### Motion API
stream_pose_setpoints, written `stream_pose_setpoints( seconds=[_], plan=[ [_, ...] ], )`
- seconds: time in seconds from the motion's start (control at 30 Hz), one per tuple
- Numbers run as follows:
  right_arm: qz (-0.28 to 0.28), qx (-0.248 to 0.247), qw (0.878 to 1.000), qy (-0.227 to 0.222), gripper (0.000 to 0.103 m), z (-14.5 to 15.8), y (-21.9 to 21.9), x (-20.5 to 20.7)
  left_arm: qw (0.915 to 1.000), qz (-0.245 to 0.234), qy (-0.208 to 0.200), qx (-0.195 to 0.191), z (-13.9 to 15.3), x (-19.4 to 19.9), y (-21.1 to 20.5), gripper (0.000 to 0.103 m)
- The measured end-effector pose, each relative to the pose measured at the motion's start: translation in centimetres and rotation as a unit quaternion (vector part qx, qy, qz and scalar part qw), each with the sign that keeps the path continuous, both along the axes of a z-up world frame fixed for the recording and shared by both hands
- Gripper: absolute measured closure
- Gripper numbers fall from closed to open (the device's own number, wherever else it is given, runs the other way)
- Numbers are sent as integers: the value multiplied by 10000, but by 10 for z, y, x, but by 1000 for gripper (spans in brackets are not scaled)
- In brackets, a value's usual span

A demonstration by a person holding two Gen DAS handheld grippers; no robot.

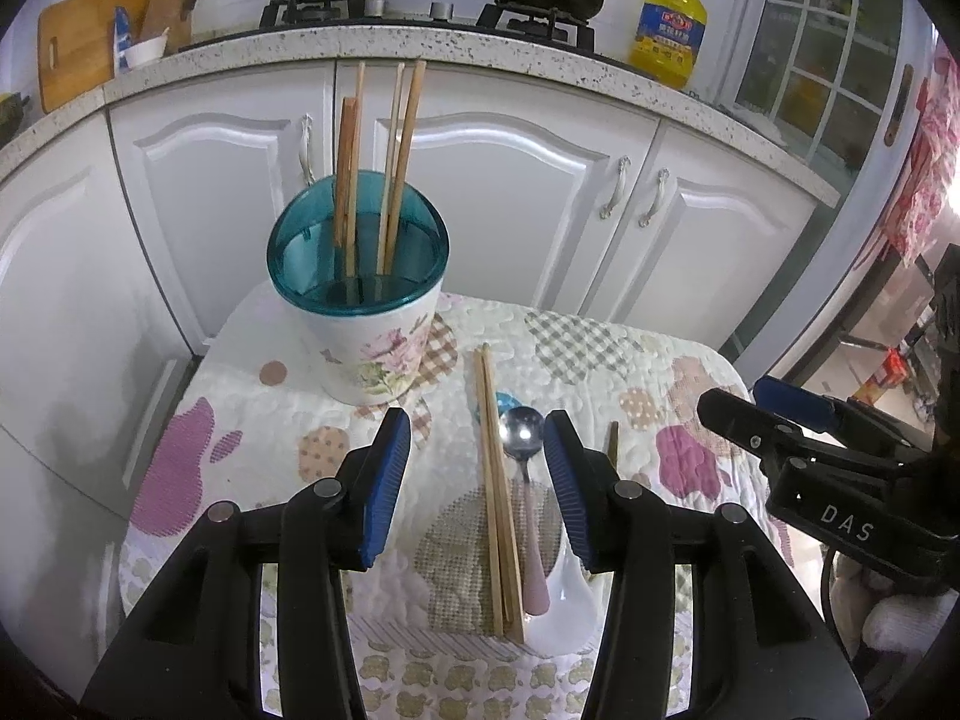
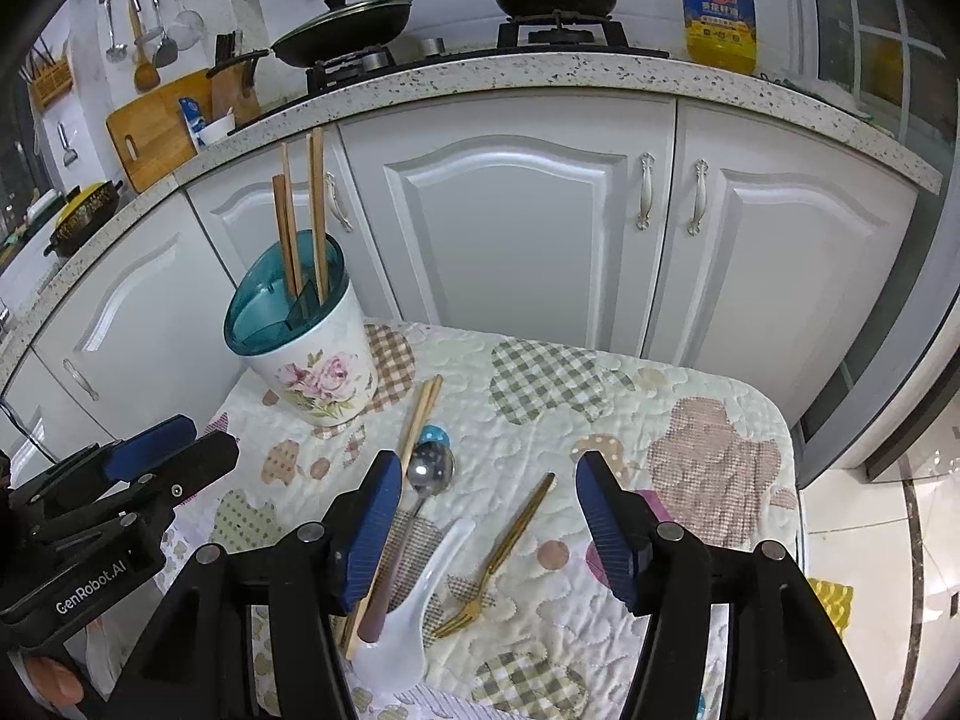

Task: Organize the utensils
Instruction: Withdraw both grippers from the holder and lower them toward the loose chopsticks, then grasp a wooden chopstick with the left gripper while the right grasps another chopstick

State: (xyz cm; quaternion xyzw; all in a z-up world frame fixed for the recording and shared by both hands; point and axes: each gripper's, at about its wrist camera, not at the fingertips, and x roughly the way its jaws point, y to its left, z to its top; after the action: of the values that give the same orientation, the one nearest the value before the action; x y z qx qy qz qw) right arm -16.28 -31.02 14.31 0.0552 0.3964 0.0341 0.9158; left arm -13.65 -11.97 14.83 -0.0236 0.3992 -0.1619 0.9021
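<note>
While both grippers hover with their jaws parted and nothing grasped, the loose utensils lie on a quilted patchwork cloth (image 2: pixel 690 408) beneath them. A pair of wooden chopsticks (image 1: pixel 497 498) runs lengthwise through the gap of the left gripper (image 1: pixel 477 483), nearer its right jaw than its left, with no pad touching it. Just beside the chopsticks, against the right jaw's side, lies a metal spoon (image 1: pixel 521 433) with a pink handle, its bowl level with the jaw tips, and a white ceramic soup spoon (image 1: pixel 561 606) sits further back toward the gripper body. Between the jaws of the right gripper (image 2: pixel 489 531), closer to its left jaw, rests a gold fork (image 2: pixel 501 546), tines toward the camera, untouched by either pad. Beyond the left gripper's left jaw tip stands a floral utensil holder (image 1: pixel 360 300) with a teal rim, several chopsticks upright inside. Behind the holder are white cabinet doors (image 2: pixel 516 228) under a speckled countertop (image 1: pixel 420 42).
</note>
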Motion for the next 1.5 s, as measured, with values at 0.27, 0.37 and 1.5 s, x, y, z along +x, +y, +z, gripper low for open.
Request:
stream_pose_setpoints(
  seconds=[0.27, 0.37, 1.5],
  plan=[
    [-51, -16, 9999, 85, 43, -5, -3, -2, 9999, -21, 136, -31, -8, 0, 0, 57],
    [-48, -3, 9999, 128, 43, -8, -4, -1, 9998, -13, 196, -51, -13, 0, 3, 57],
    [164, 691, 9914, 1098, 56, -82, -16, 27, 9874, -596, 1440, 270, -124, 46, -30, 80]
  ],
)
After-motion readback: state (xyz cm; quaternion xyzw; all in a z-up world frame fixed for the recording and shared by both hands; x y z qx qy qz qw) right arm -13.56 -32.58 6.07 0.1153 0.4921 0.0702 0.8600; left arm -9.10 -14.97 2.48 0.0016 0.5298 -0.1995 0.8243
